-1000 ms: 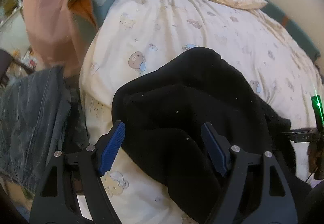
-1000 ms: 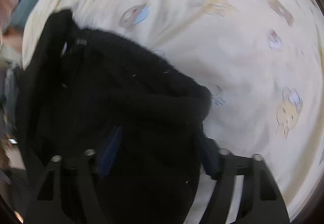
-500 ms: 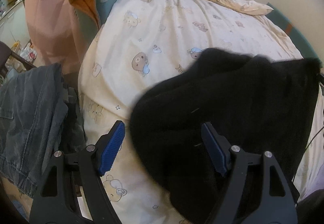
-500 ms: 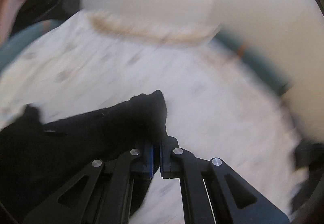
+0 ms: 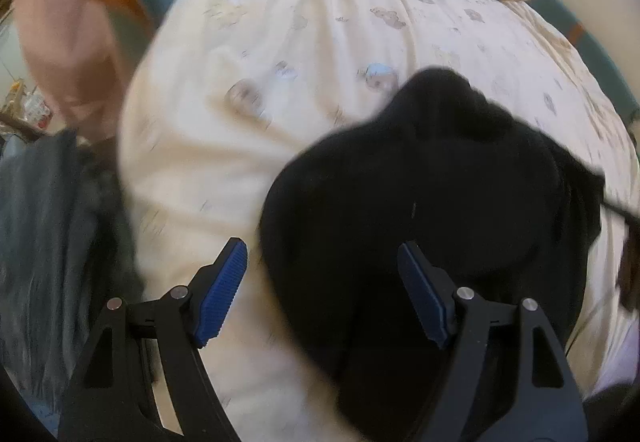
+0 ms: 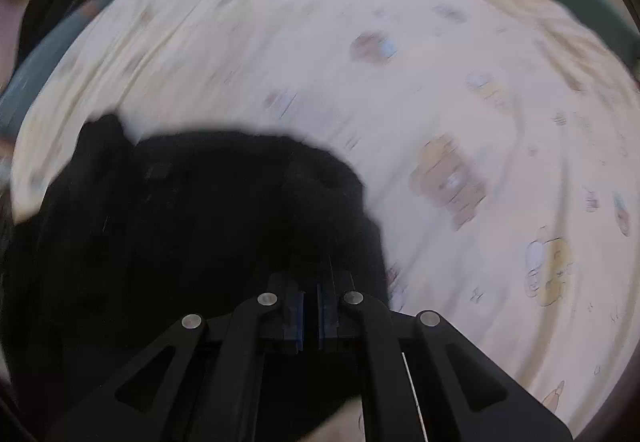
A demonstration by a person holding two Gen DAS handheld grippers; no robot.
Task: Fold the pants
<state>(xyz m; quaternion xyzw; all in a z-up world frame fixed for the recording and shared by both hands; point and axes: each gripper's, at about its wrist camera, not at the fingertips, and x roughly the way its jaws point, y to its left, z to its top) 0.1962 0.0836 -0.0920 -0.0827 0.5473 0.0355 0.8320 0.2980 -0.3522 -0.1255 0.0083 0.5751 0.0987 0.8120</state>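
Shifted right since earlier, black pants (image 5: 432, 202) sit lower right; right gripper (image 6: 310, 298) pinches them, left gripper (image 5: 320, 282) gapes; bear-print duvet (image 5: 320, 42) lies bare upper frame.

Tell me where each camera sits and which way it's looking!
Left wrist: sits on the left gripper, looking steeply down at the black pants on the bear-print duvet; its own open blue-padded fingers show.
Right wrist: sits on the right gripper, looking down; its jaws are pinched on the pants.
Both share pants and duvet.
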